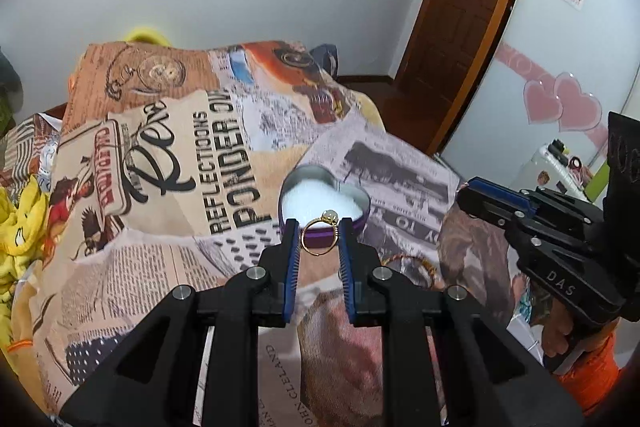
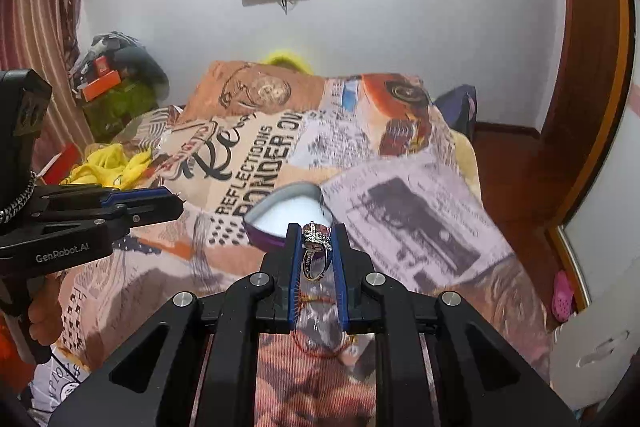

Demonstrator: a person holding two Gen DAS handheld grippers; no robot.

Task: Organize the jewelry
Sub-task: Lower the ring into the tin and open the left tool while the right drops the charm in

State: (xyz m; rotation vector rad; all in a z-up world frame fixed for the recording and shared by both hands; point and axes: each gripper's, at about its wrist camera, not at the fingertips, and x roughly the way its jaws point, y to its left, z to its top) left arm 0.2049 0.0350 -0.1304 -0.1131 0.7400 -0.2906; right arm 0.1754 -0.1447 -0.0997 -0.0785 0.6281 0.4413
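Left gripper (image 1: 319,227) clamping gold ring (image 1: 320,234), hovering at near rim of heart box (image 1: 320,175) on bed (image 1: 168,259). Right gripper (image 2: 317,233) clamping silver ring (image 2: 317,247), also hovering at near rim of box (image 2: 276,201). Step in hand, judged: carrying rings to box. Next move calling for advancing over white lining, then parting fingers, one gripper at a time.

White walls (image 2: 400,7) (wooden door (image 1: 460,7)).

Shiny gold metal ring (image 1: 320,234), matt printed cloth bedspread (image 1: 168,187)
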